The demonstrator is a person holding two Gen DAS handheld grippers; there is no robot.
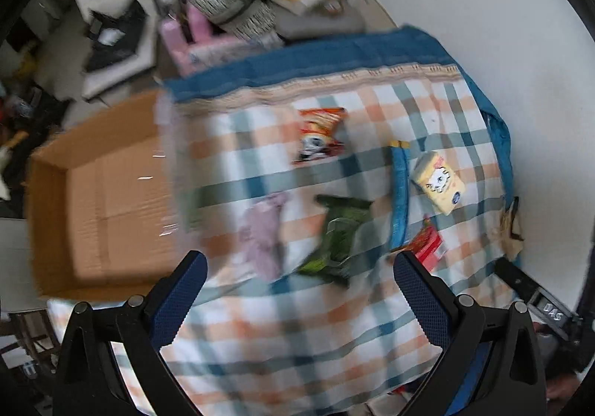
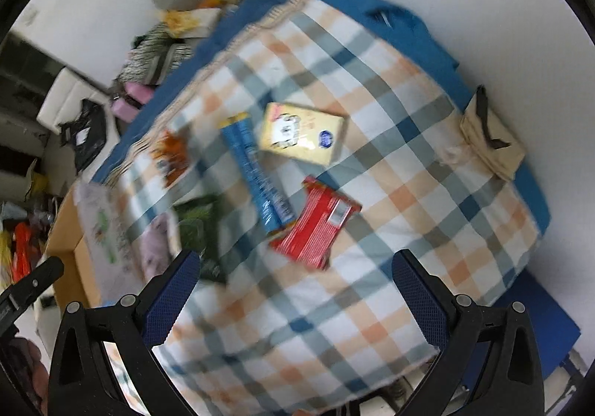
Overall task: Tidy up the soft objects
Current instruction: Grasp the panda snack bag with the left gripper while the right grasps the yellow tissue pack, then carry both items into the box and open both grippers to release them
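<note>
The checked cloth (image 1: pixel 372 323) covers the table and carries nearly everything the task concerns. Beside it on the left sits an open cardboard box (image 1: pixel 111 192), the likely destination; the part of its floor that shows in the left wrist view is bare, so sorting looks barely begun, if at all.

Spread over the cloth, well apart from both grippers, lie about 6 soft packs. The green bag (image 1: pixel 338 241) is crumpled near the middle, with a pale lilac pouch (image 1: pixel 264 230) just beside it toward the box. The long blue pack (image 2: pixel 256 174) runs lengthwise, its near end touching or overlapping the red packet (image 2: pixel 316 226). The yellow tissue pack (image 2: pixel 303 137) lies just beyond it, and the orange snack bag (image 1: pixel 319 135) sits farther back. A pale printed pack (image 2: pixel 104 230) at the table edge nearest the box is too blurred to identify.

The left gripper (image 1: pixel 297 297) hovers above the cloth with its jaws spread wide and nothing between them. The right gripper (image 2: pixel 293 297) is likewise wide apart and empty. By this reading, every item remains to be picked up and placed.
</note>
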